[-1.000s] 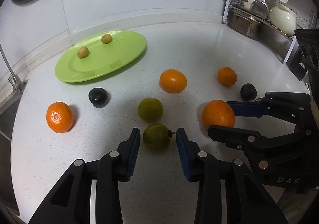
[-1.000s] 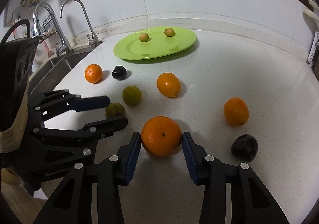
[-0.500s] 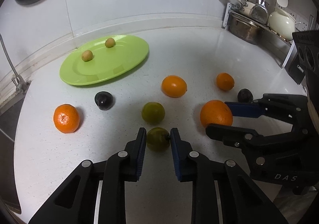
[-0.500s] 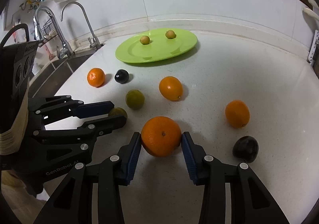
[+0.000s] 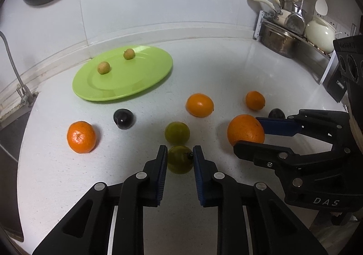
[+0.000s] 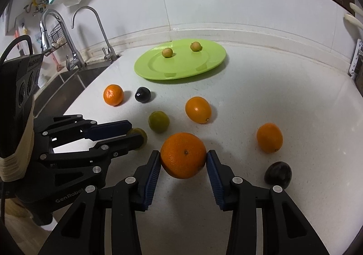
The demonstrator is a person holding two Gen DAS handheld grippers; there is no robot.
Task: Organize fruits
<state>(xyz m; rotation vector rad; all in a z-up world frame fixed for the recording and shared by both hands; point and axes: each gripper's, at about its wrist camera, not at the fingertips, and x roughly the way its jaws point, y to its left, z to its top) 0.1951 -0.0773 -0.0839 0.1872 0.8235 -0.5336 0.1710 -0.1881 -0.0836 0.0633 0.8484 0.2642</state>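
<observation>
White speckled counter [image 5: 226, 69] by a sink [image 6: 74, 78] — each hand-held gripper seemingly clamped round fruit.

We record one change: the left gripper [image 5: 179, 158], whose blue-padded jaws stood wide on either side of the dull green stemmed fruit [image 5: 180, 159] a second ago, now has both pads against that fruit's sides. We also note the fruit lying deeper between the fingers than before, near the front edge of the white speckled counter [image 5: 68, 175].
</observation>
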